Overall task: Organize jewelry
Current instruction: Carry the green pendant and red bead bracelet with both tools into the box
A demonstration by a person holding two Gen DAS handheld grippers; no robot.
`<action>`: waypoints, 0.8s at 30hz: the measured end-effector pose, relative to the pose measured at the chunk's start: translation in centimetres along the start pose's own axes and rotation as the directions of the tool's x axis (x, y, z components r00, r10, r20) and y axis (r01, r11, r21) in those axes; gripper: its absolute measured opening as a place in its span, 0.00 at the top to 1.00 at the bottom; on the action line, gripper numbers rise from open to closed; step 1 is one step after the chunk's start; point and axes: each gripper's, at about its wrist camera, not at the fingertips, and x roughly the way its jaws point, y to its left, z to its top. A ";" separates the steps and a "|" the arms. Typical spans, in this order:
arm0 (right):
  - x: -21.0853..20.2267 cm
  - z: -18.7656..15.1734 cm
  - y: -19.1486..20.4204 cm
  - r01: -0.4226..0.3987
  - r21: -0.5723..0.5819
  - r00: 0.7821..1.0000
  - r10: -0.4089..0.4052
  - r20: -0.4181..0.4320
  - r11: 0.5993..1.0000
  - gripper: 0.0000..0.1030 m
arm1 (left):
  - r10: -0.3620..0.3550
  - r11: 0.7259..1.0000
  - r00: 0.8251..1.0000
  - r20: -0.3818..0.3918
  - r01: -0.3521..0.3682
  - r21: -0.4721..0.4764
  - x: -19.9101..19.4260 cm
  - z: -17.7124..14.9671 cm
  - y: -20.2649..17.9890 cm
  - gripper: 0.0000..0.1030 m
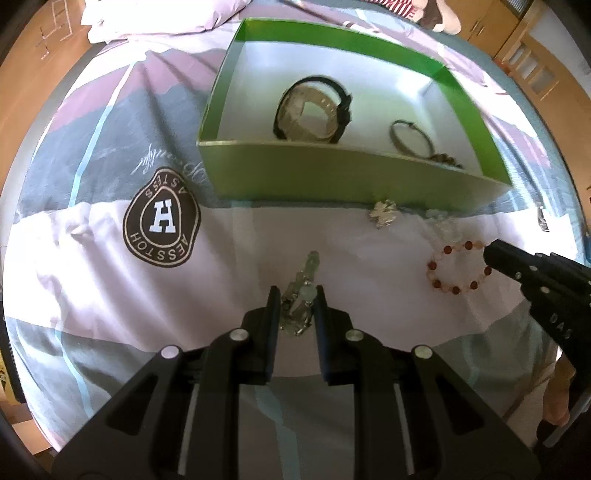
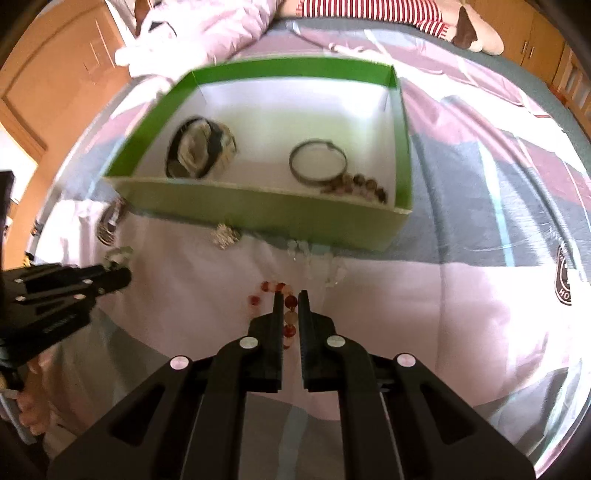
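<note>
A green box (image 1: 332, 173) (image 2: 258, 210) stands on the bed. It holds a black-strapped watch (image 1: 314, 110) (image 2: 199, 151), a thin bangle (image 1: 410, 138) (image 2: 317, 162) and a brown bead string (image 2: 354, 186). My left gripper (image 1: 295, 295) is shut on a silver and pale-stone bracelet (image 1: 301, 291) lying on the quilt. My right gripper (image 2: 288, 299) is shut on a red and white bead bracelet (image 2: 290, 314), which also shows in the left wrist view (image 1: 458, 266). A silver brooch (image 1: 384, 214) (image 2: 225, 236) lies by the box's front wall.
Clear beads (image 2: 317, 266) lie on the quilt before the box. A round brown logo patch (image 1: 162, 218) is on the quilt at the left. A pillow (image 1: 159, 14) and a striped plush toy (image 2: 388, 14) lie at the far end. Wooden cabinets (image 2: 44, 81) flank the bed.
</note>
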 end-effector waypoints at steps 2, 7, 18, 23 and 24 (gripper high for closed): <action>-1.4 0.2 -0.2 -0.010 0.004 1.000 0.010 0.030 1.000 0.93 | -0.007 1.000 1.000 0.025 0.007 0.011 -0.9 -0.1 -0.2 0.83; -4.4 0.5 -0.1 -0.036 0.000 0.994 0.036 0.105 0.999 0.93 | -0.053 0.998 0.996 0.066 0.051 0.033 -1.9 0.1 -0.8 0.83; -5.1 2.0 0.0 -0.040 0.017 0.988 0.037 0.147 0.999 0.93 | -0.048 0.998 0.967 0.252 0.033 0.061 -6.6 3.2 -2.1 0.83; -5.9 3.4 0.4 -0.031 0.000 0.984 0.030 0.174 1.000 0.93 | -0.049 0.998 0.959 0.279 0.033 0.060 -7.1 5.8 -1.8 0.83; -6.2 3.9 0.4 -0.017 -0.003 0.983 0.017 0.184 1.000 0.93 | -0.042 0.998 0.958 0.283 0.025 0.062 -7.1 6.4 -1.9 0.83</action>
